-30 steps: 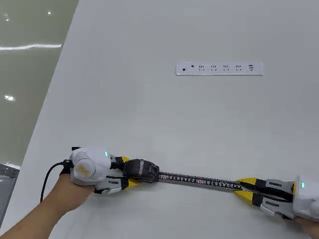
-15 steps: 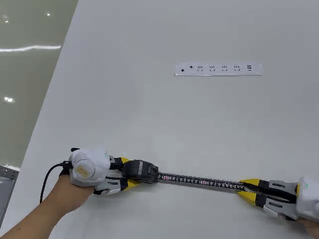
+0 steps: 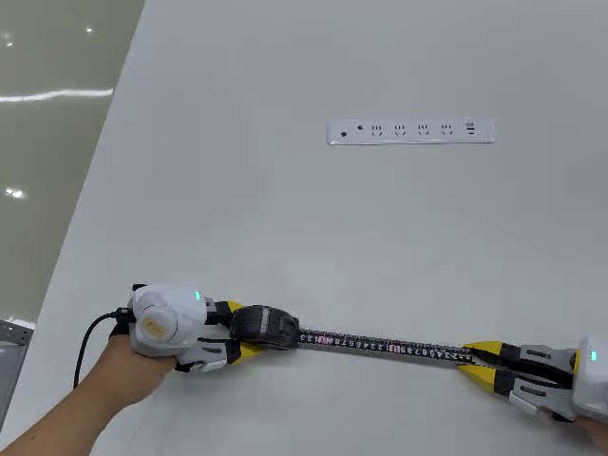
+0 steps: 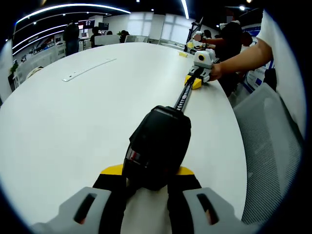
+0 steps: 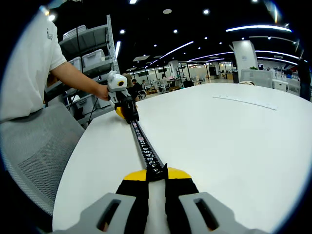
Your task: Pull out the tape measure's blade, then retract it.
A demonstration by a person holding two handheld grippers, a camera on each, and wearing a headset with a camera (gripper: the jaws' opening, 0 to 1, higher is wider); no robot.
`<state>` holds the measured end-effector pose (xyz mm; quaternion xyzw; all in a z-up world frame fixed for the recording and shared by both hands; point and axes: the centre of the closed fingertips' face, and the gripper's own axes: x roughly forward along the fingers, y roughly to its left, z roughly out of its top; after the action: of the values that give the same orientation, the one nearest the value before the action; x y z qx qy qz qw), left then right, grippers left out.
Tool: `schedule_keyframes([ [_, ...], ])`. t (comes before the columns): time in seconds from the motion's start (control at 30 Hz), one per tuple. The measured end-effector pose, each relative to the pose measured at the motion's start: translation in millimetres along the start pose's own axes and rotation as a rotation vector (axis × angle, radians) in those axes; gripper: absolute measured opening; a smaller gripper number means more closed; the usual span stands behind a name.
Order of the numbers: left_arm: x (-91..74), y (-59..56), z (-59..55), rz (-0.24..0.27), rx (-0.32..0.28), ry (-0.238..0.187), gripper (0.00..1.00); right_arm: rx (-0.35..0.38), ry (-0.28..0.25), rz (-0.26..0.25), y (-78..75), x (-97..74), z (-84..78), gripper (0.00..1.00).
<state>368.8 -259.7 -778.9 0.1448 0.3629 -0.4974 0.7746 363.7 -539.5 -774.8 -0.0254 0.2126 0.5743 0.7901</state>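
The black, rounded plastic tape measure (image 3: 269, 326) sits near-left on the white tabletop (image 3: 313, 218), clamped by the left hand-held gripper (image 3: 249, 328), its dark numbered blade (image 3: 385, 345) stretched right to the right hand-held gripper (image 3: 473, 360) pinching its tip: pull-out seems in hand, and retraction calls for guiding the tip back left.

Printed along the dark blade (image 5: 145, 146), stretched by the near edge of the bench (image 3: 285, 218): a run of small white numerals. In the right gripper view, legible close to the clamped tip as roughly 3 4 5 6 7 8; farther along, too small to read. In the head view, same scale with red marks at intervals, digits not legible. On the tape measure's case (image 4: 158, 141), a small red label, unreadable. On the white housing of the left gripper (image 3: 242, 329), a round yellow emblem, wording not legible
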Motion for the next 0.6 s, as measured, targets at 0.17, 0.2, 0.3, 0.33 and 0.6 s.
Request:
schedule_keyframes([
  [0.17, 0.2, -0.3, 0.0, -0.001, -0.003, 0.001, 0.29, 0.001, 0.004, 0.000, 0.2, -2.3, 0.3, 0.09],
  [0.2, 0.3, -0.4, 0.2, -0.001, -0.003, 0.001, 0.29, 0.003, 0.004, -0.003, -0.8, -3.0, -0.4, 0.09],
  [0.3, 0.1, -0.6, 0.6, -0.001, -0.001, 0.003, 0.29, 0.002, 0.005, -0.007, -2.1, -4.8, -1.9, 0.09],
  [0.33, 0.0, -0.6, 0.5, 0.000, -0.002, 0.002, 0.29, 0.002, 0.006, -0.010, -2.5, -5.6, -2.0, 0.09],
  [0.6, 0.3, -0.4, 0.1, 0.003, -0.001, 0.005, 0.29, 0.007, 0.006, -0.017, -3.9, -8.9, -3.0, 0.09],
])
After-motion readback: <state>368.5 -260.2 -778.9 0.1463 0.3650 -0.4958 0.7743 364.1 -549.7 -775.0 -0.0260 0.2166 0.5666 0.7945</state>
